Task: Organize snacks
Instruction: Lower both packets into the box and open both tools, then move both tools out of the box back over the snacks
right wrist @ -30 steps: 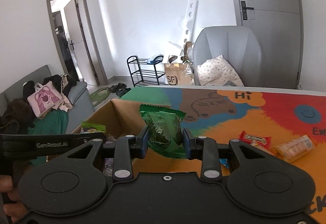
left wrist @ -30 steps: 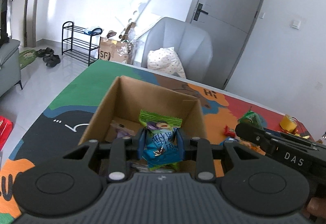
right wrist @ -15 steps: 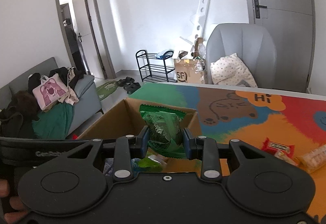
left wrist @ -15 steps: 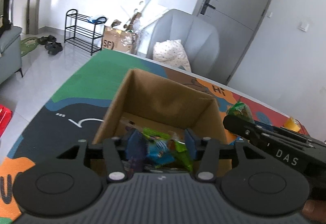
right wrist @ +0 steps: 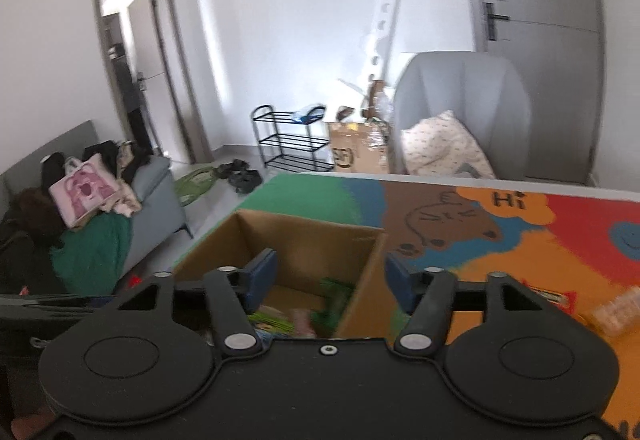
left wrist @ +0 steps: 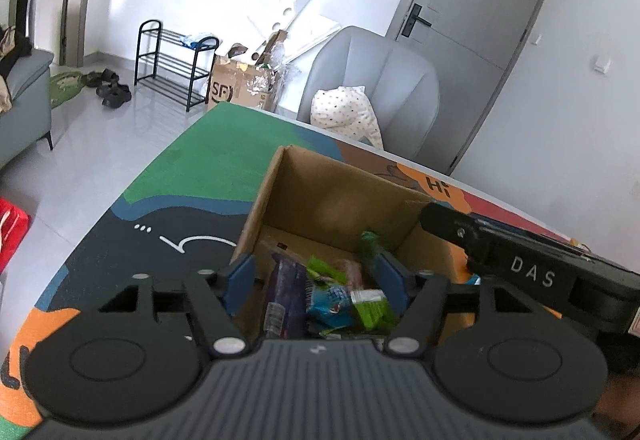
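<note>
Left gripper [left wrist: 316, 276] over the cardboard box [left wrist: 340, 196], jaws just opening, nothing between its pads, right gripper [right wrist: 330, 276] likewise spread and empty, snack packets [left wrist: 332, 296] lying inside the box on the colourful mat [left wrist: 224, 160]

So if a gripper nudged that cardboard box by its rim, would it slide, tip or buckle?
The cardboard box would probably slide: it stands flat on the smooth printed mat. Tipping seems unlikely, since the snack packets lie low inside. Its thin, open-topped walls may flex somewhat.
</note>
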Tool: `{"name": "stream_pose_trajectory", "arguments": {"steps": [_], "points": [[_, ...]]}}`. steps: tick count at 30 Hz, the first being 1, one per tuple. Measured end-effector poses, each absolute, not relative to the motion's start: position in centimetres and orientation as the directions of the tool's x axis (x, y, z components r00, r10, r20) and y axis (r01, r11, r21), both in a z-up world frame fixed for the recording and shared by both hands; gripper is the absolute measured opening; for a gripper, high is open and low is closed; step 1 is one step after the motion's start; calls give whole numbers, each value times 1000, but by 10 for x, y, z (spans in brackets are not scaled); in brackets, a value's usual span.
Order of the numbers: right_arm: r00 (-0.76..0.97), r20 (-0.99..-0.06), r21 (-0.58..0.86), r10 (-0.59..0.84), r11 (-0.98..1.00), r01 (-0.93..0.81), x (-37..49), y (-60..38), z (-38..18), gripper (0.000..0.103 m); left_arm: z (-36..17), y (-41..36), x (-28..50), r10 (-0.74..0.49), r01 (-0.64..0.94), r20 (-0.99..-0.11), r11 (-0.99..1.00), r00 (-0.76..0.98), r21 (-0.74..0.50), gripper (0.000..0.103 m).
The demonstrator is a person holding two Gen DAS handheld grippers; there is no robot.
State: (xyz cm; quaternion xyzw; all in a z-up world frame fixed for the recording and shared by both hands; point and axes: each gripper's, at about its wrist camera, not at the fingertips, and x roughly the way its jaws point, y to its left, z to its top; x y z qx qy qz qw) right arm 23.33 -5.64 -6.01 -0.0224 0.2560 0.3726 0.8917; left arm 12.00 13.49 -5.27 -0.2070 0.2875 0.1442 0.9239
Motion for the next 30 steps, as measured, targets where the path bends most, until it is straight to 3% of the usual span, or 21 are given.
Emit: {"name": "stream_pose_trajectory", "arguments": {"steps": [4,7,20,30], "points": [[627,-467,125,624,748,-652,231,-72,-57,80,-51,130,123,155,-384,-577,873,802,-300,84],[636,-469,117,613,757,-643,229,-86,-57,85,-49,122,123,170,-388,-569,876,805,-287,89],[662,-480,182,576,803,-567,226,-142,-67,103,-48,94,115,186,-393,-579,884,794,-254,96],[687,-504,214,524,846,-488,228,-194,-81,103,-47,54,111,153,-337,-583,915,798,-222,96]]}}
